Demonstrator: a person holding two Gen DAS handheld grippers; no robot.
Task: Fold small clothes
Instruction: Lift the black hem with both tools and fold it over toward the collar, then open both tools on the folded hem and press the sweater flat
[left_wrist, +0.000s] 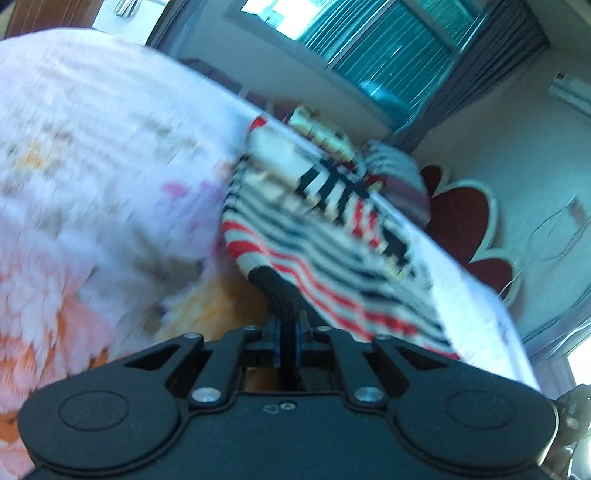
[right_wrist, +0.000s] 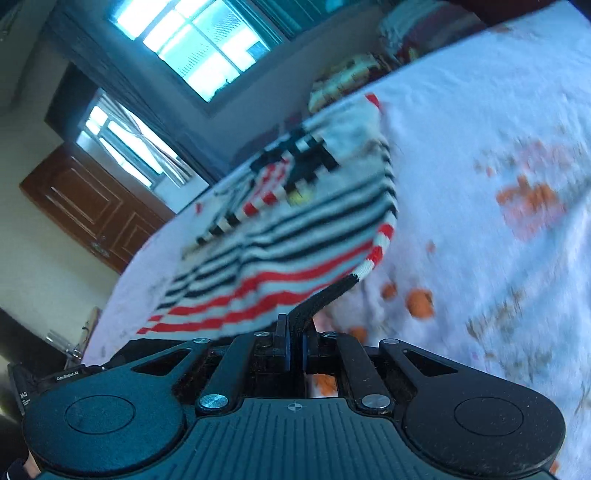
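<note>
Your left tongs (left_wrist: 286, 325) and right tongs (right_wrist: 295, 332) clench the striped sweater's (left_wrist: 314, 236) hem above the bed (left_wrist: 92, 147); next, carry it toward the collar.

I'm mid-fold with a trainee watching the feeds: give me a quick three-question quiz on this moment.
1. True or false: the left gripper is shut on the striped garment's black hem.
2. The right gripper grips: A) the floral bedsheet B) the garment's black hem C) nothing.
3. What colours are the garment's stripes?

Key: 1 true. 2 B. 3 red, white and dark navy or black.
</note>
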